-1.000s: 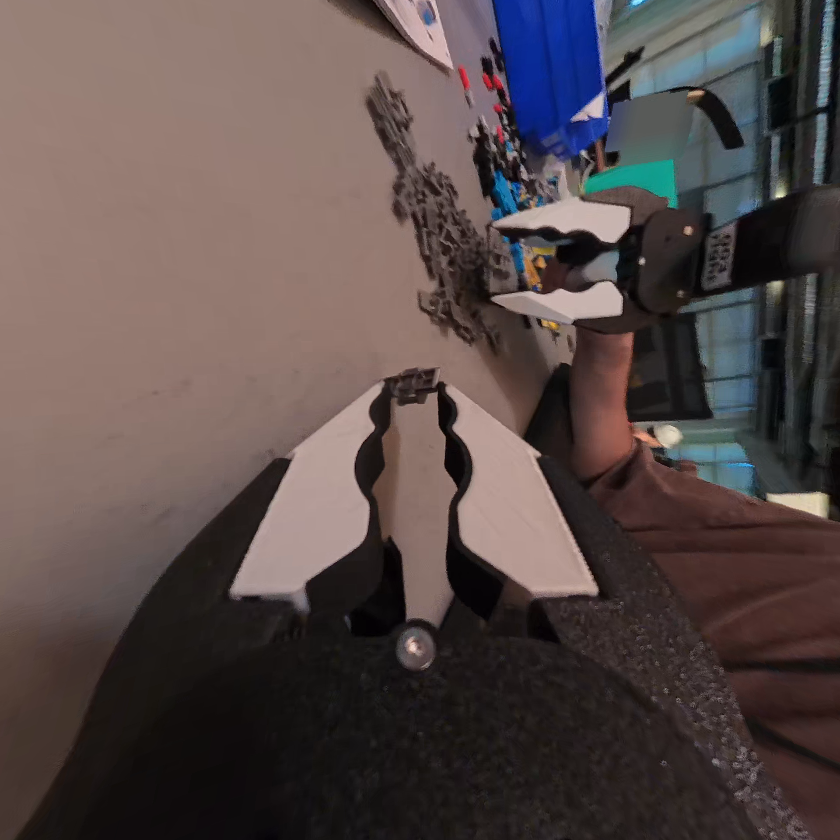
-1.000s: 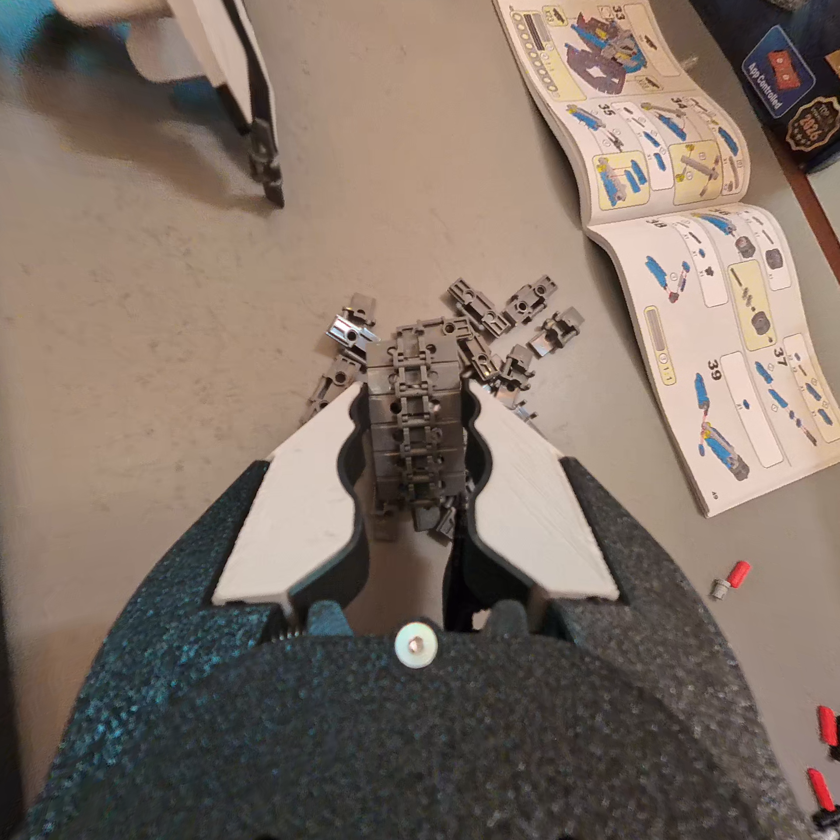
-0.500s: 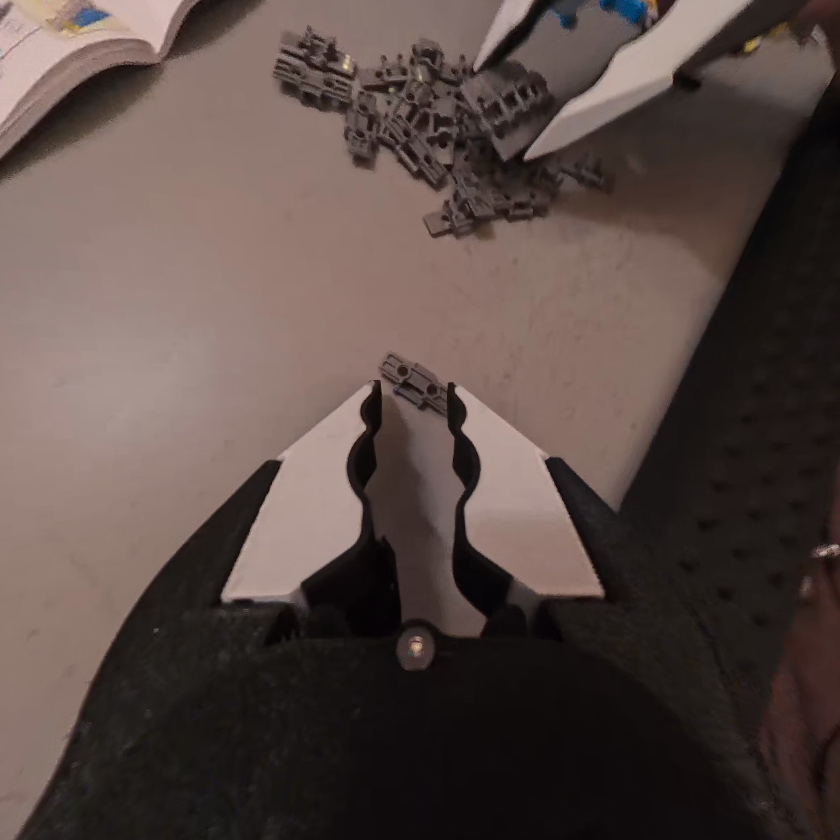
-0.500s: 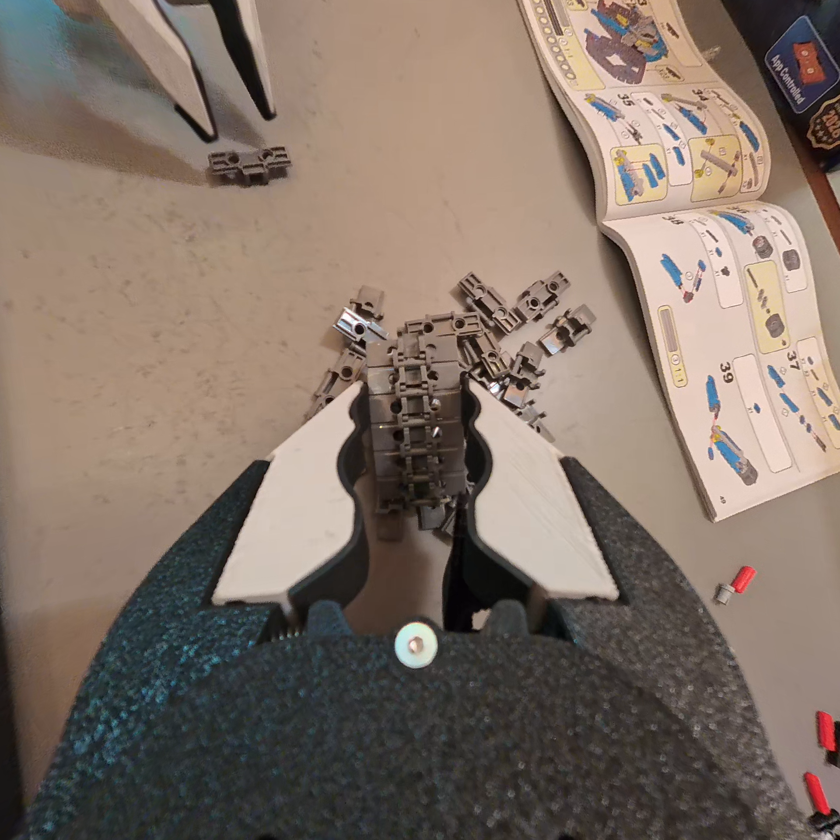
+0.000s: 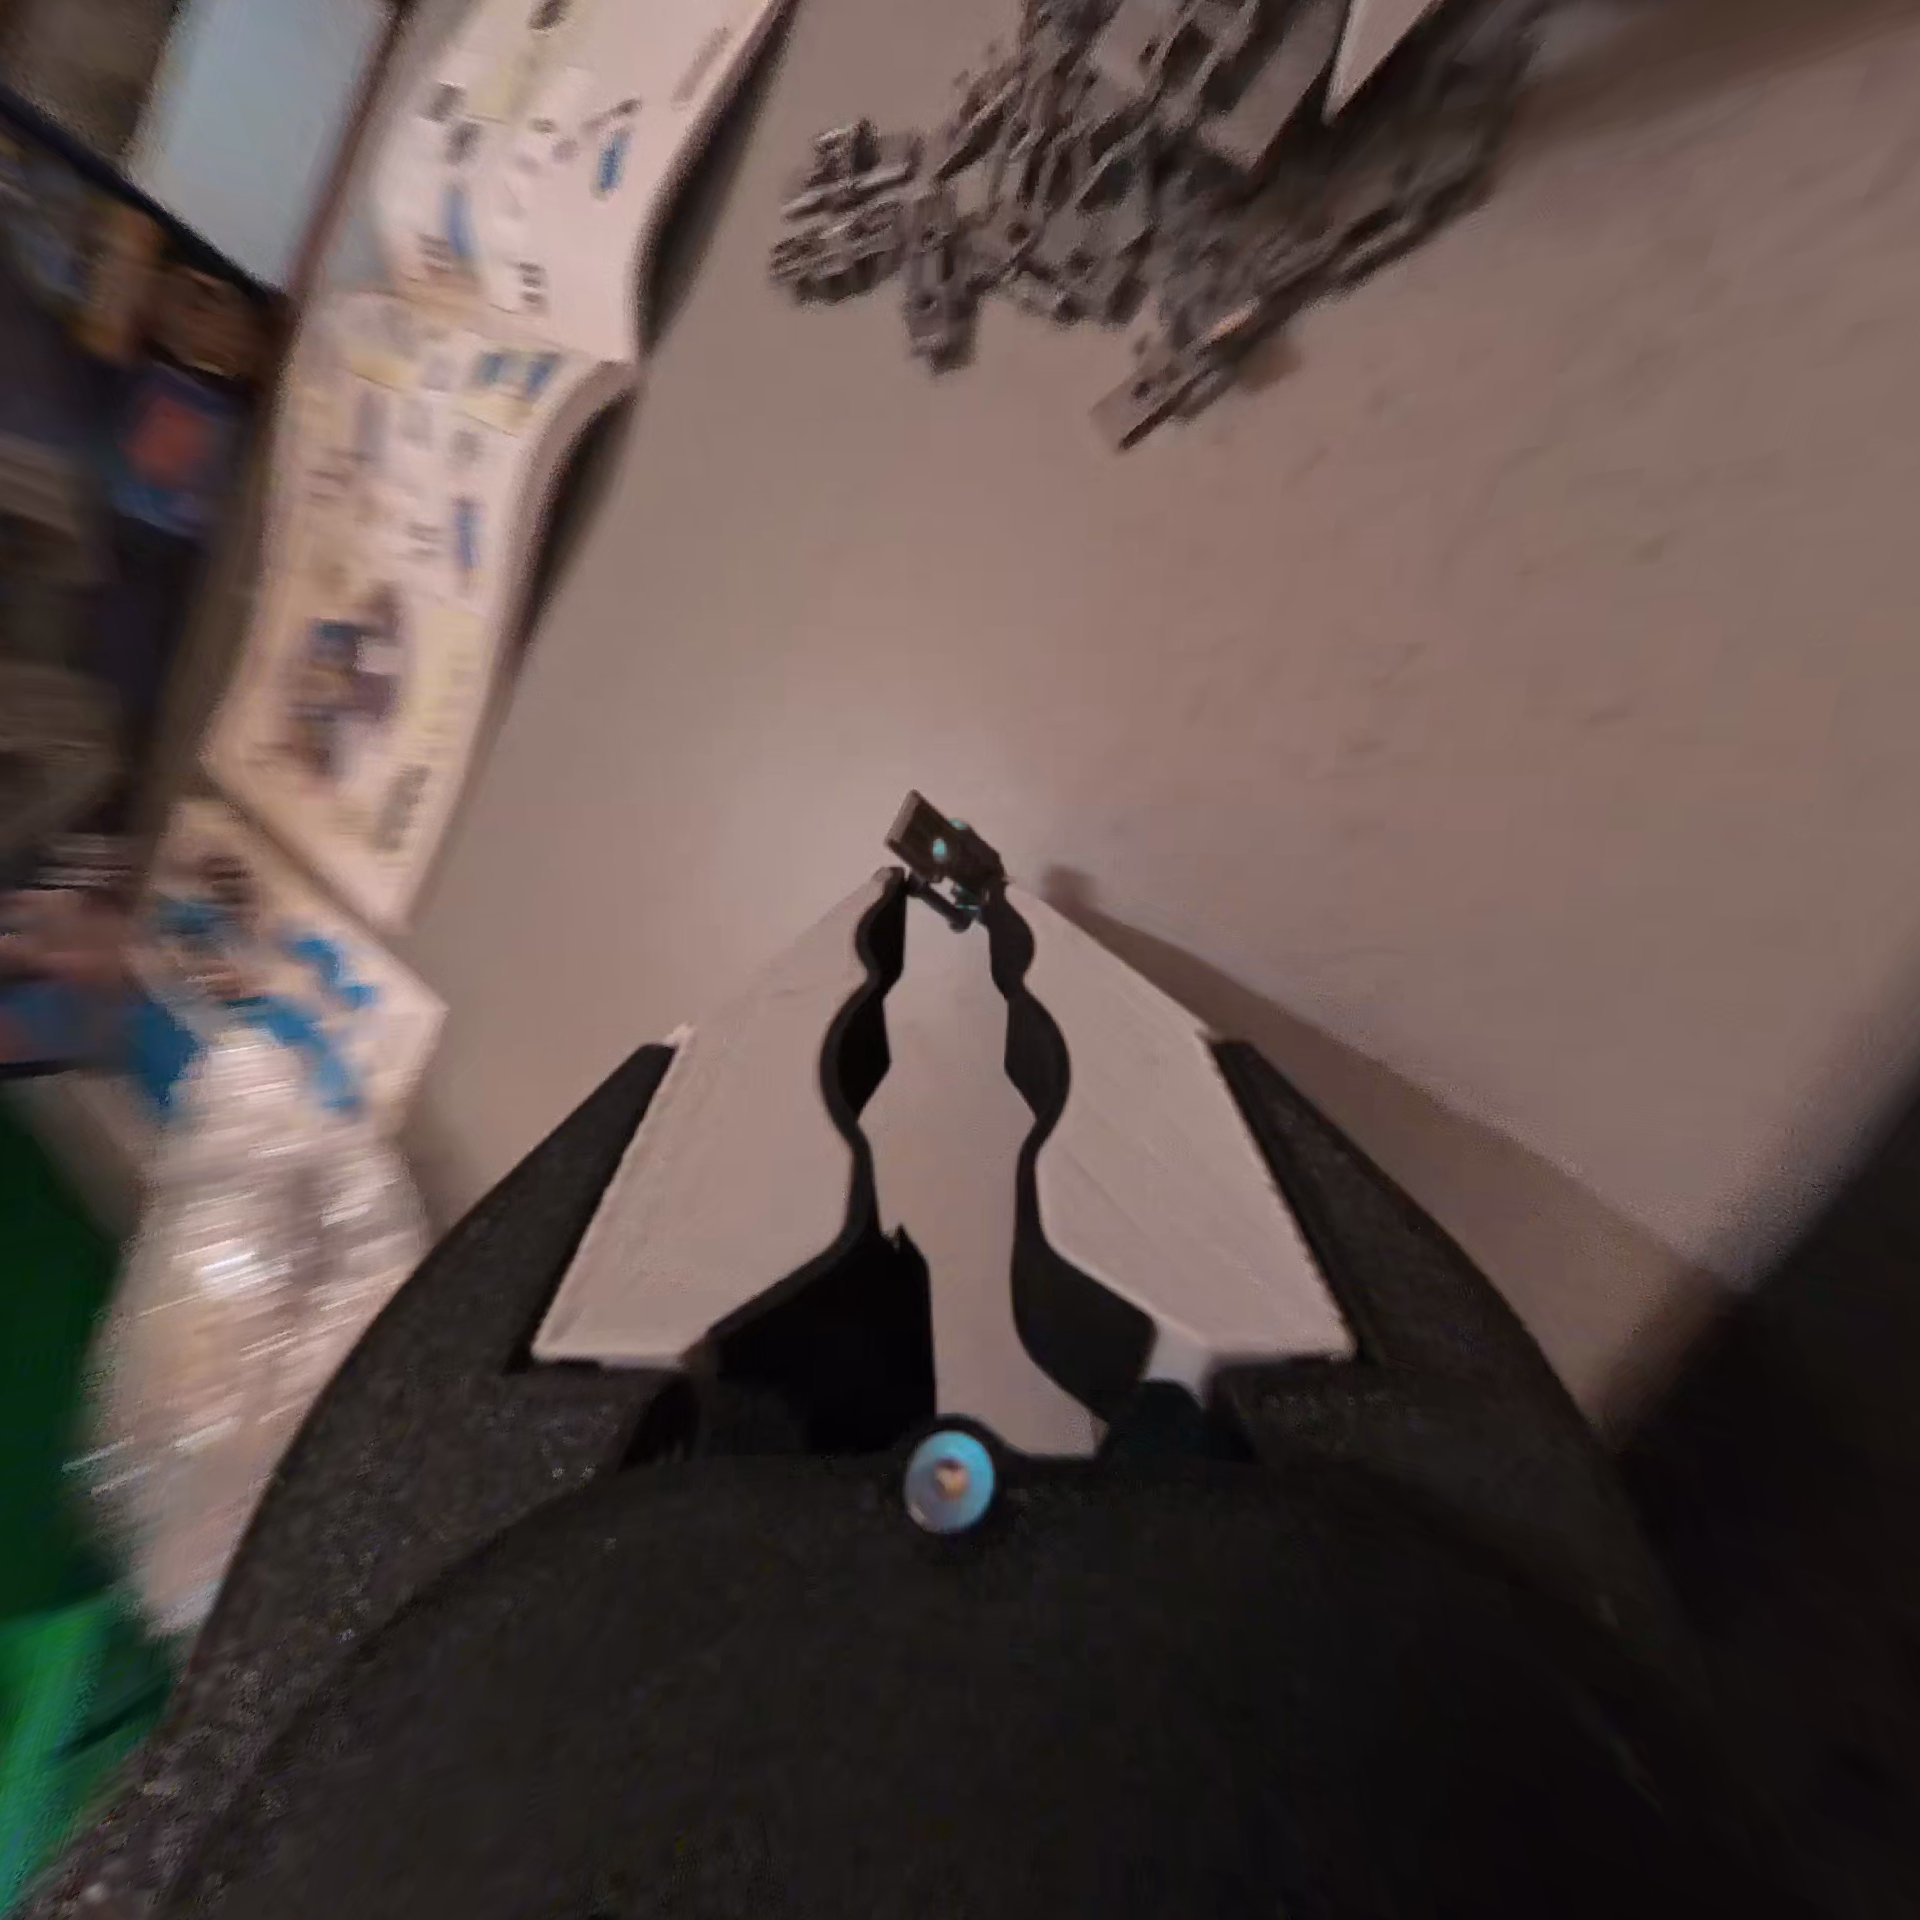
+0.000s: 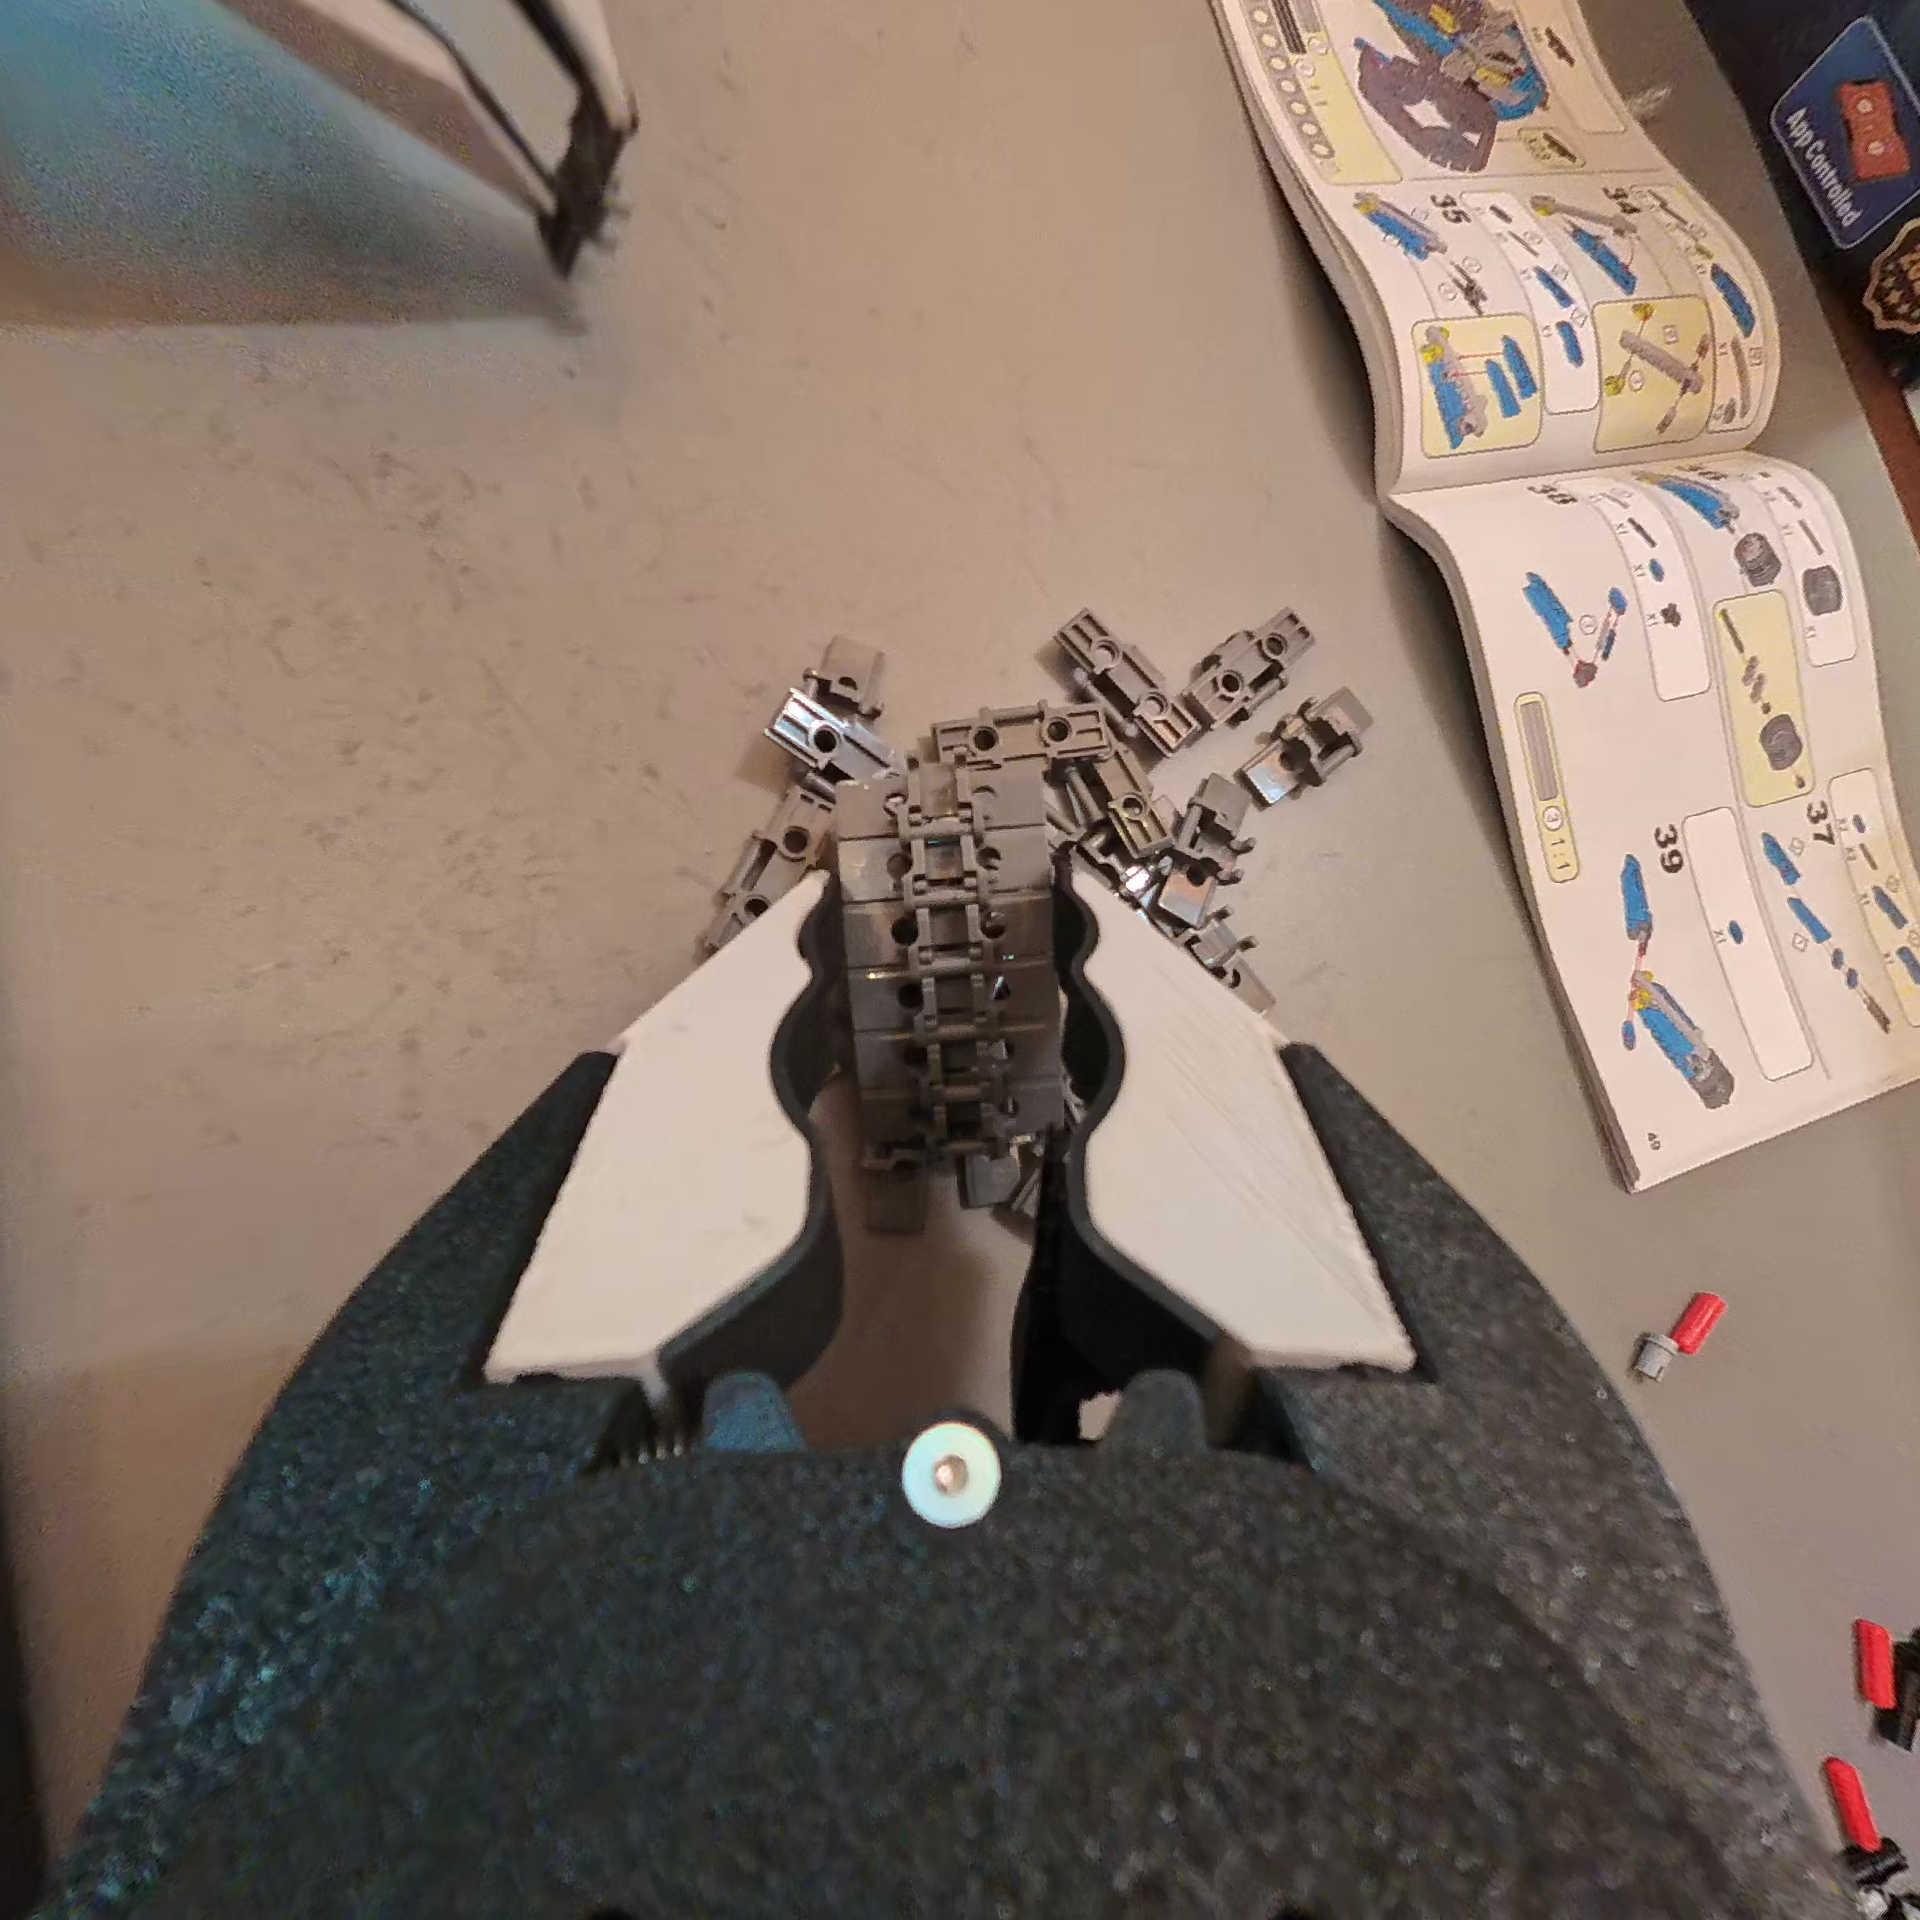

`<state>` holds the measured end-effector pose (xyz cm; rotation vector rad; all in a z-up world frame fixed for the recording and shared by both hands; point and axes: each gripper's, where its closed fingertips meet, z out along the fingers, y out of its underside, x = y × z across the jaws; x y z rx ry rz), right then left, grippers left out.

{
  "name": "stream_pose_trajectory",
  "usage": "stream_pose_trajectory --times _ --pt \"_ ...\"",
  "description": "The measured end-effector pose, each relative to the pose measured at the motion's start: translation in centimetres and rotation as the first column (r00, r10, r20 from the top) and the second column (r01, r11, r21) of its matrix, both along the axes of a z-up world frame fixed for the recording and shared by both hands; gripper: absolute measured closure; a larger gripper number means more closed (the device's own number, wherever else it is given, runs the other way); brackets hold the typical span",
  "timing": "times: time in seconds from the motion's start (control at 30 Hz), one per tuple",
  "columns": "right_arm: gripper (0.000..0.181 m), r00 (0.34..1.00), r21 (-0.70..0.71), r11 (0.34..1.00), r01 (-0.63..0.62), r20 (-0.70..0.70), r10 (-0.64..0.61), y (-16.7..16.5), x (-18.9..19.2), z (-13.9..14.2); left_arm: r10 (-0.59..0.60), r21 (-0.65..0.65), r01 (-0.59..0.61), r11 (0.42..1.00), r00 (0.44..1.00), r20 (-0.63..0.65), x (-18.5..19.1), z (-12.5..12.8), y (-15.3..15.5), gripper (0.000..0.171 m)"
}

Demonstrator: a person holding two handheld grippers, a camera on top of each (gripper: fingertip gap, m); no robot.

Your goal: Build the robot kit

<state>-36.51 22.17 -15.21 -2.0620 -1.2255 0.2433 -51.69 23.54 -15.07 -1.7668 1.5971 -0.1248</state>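
Between the right hand-held gripper's white fingers, clamped: a strip of joined grey track links, over a loose pile of grey links on the beige surface. Left hand-held gripper pinches a single dark link at its tips, above the surface. Open instruction booklet lies right of the pile; red pin near it.

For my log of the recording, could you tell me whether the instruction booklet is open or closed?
Open: the instruction booklet lies spread on the table, printed pages facing up, right of the grey track links.
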Motion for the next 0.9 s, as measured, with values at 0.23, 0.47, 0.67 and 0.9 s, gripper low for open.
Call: stream_pose_trajectory --times 0.23,0.47,0.67,0.9 --pt "0.141 1.000 -0.005 1.000 0.003 0.011 -0.003 0.0 0.1 -0.3 -0.106 0.077 0.120 0.990 0.982 -0.158 0.3 -1.6 -2.7 0.160" --pt "0.141 1.000 -0.007 1.000 0.003 0.015 -0.003 0.0 0.2 -0.3 -0.118 -0.235 0.132 0.963 0.991 0.069 1.2 0.4 -5.1 0.135" --pt "0.141 1.000 -0.008 1.000 0.003 0.020 -0.003 0.0 0.3 -0.4 -0.070 -0.349 0.077 0.934 0.997 0.032 -2.6 -0.5 -4.7 0.139" --pt "0.141 1.000 -0.006 1.000 -0.005 0.025 0.005 -0.1 0.1 -0.5 -0.152 -0.494 0.169 0.853 0.986 0.075 -1.5 -1.1 -7.8 0.139"
